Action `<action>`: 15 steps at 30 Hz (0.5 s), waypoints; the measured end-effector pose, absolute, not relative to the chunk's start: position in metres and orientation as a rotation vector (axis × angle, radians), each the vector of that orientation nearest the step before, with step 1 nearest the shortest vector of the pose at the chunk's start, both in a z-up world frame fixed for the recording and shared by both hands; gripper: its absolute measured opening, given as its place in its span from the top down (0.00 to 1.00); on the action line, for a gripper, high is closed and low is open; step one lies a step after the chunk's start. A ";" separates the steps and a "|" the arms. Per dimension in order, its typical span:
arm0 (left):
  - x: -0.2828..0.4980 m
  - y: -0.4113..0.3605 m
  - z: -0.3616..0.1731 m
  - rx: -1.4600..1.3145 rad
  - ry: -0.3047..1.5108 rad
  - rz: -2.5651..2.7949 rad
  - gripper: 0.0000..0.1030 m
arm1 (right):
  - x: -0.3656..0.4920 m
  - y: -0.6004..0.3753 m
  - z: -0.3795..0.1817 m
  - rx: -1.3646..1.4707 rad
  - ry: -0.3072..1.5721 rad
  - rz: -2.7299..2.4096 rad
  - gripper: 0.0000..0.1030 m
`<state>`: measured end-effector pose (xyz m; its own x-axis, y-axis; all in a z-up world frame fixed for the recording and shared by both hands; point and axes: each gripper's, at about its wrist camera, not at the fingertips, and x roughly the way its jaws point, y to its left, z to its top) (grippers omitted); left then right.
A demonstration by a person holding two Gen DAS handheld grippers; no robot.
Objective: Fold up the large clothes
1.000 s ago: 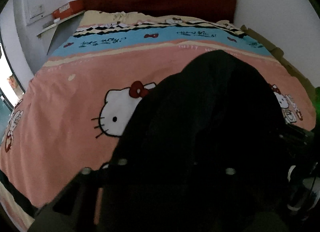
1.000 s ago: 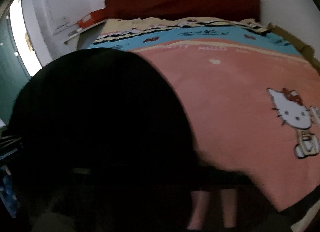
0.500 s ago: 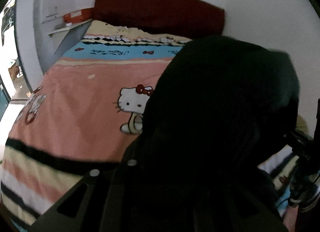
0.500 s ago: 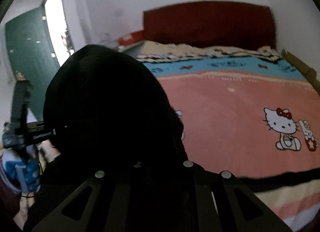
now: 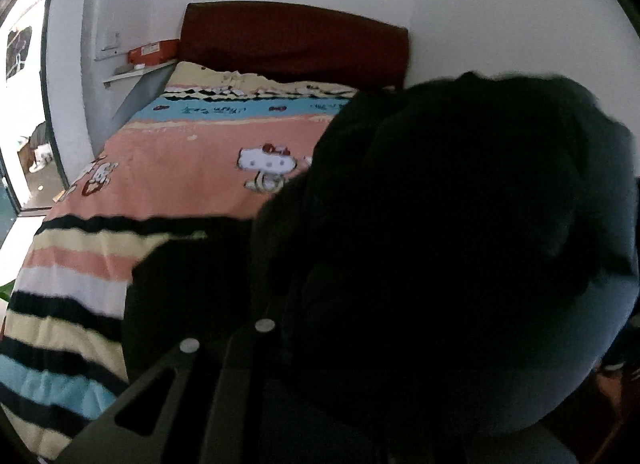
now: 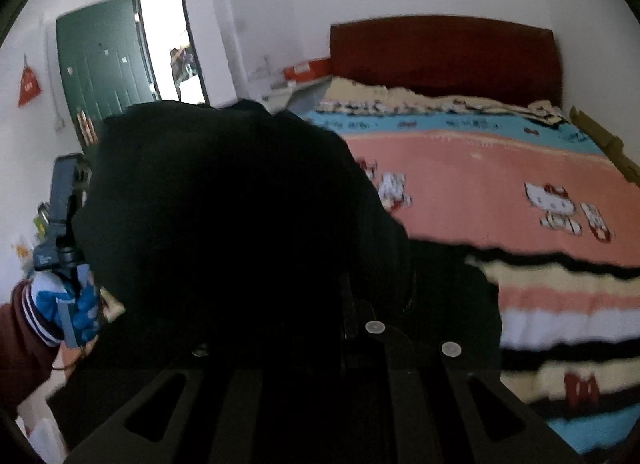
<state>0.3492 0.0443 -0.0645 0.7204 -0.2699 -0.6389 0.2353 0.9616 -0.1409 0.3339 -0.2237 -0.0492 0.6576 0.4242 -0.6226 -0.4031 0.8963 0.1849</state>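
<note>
— Where was the large black fabric garment [image 5: 460, 232] at that point?

— Lifted clear of the bed with the pink cartoon-cat cover [image 5: 180, 167], bunched in front of both lenses; it hung over the striped foot edge of the bed rather than lying on it; in the right wrist view the same dark mass [image 6: 224, 215] filled the left half.

— And the grippers?

— The left gripper [image 5: 280, 304] had its jaws drawn together on the cloth; the right gripper [image 6: 360, 304] likewise, pinched on a fold; the fingertips themselves were buried in black, so how deep each bite went I could not tell.

— What could have gone wrong?

— A shallow pinch might have let the heavy cloth slide out on the swing; the loose hanging part could have landed crumpled or doubled under at the foot edge; uneven heights would have skewed the spread; the person's gloved hand [image 6: 76, 304] on the other handle sat near the cloth and might have snagged it.
</note>
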 end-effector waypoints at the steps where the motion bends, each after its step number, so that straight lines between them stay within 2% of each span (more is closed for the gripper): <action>1: 0.345 0.042 -0.073 -0.045 0.720 -0.277 0.91 | 0.328 -0.225 -0.060 0.050 0.741 0.464 0.91; 8: 0.318 0.031 -0.109 -0.013 0.711 -0.264 0.91 | 0.310 -0.226 -0.112 0.020 0.832 0.412 0.91; 15: 0.311 0.031 -0.120 -0.018 0.694 -0.283 0.90 | 0.311 -0.233 -0.122 -0.001 0.822 0.406 0.91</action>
<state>0.3109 0.0313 -0.1197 0.7317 -0.2635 -0.6287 0.2515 0.9615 -0.1104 0.3106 -0.2331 -0.1222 0.6083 0.3509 -0.7119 -0.3519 0.9232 0.1544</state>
